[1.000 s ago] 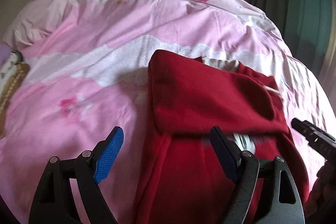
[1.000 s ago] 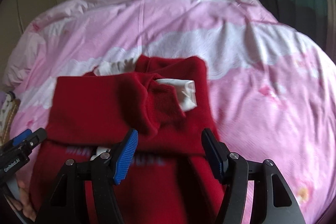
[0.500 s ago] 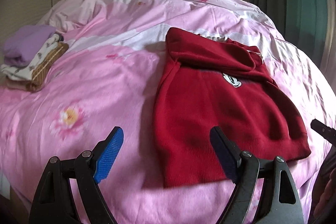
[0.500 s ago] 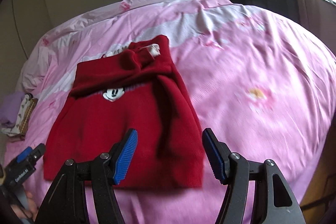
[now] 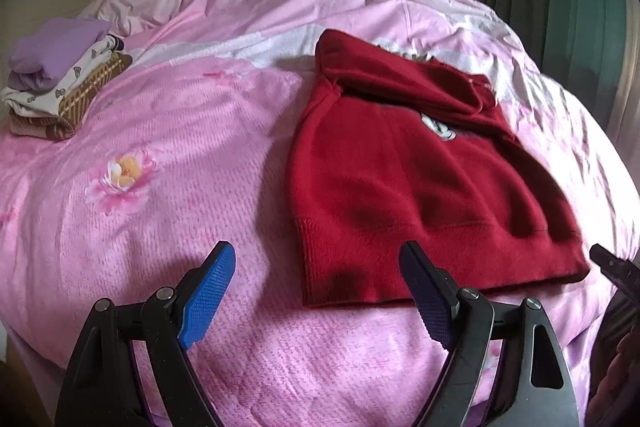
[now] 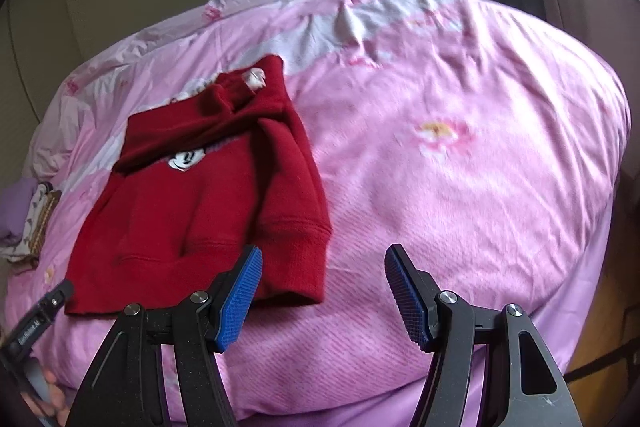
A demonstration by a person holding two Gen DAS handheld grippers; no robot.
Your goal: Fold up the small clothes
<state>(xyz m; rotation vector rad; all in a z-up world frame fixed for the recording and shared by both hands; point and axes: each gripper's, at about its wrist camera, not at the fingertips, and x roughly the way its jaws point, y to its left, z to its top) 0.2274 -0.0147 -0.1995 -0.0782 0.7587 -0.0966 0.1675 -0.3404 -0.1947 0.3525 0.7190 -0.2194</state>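
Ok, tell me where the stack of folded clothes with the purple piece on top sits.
In the left wrist view the stack of folded clothes sits at the far left on the pink floral bedspread, well apart from the red knitted sweater lying to its right.

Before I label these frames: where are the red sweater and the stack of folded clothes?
red sweater [image 5: 400,187], left wrist view, middle of its front.
stack of folded clothes [image 5: 60,83], left wrist view, on the patterned middle layer.

We see a dark red sweater [image 5: 404,183] with a white-and-black cartoon face [image 6: 185,159] mid-frame, a pink floral bedspread [image 5: 168,155] with white bands, and upper left a lilac, white-printed and brown-checked clothes pile [image 5: 60,71].
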